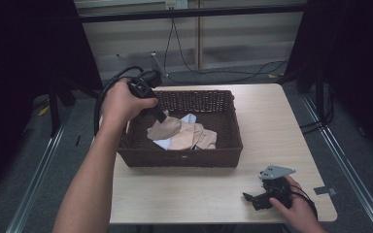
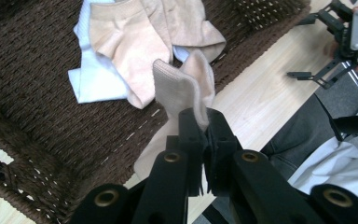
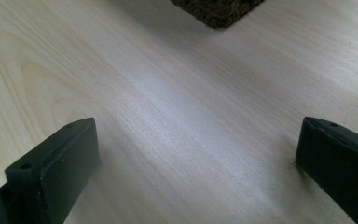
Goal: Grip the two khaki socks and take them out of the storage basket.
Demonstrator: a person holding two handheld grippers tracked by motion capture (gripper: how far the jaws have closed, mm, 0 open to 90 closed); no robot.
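Woven wicker basket [image 1: 226, 145], knit socks [image 2: 140, 51], wood-grain table [image 3: 168, 116].

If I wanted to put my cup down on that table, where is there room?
The pale wooden table is bare right of the dark brown woven basket, up to its right edge, and in front of the basket toward the right gripper. The basket is crowded with beige socks; the left gripper holds one beige sock over it.

High view overlooks table [image 1: 272, 121]; gripper views close, sharing basket [image 2: 37, 149].
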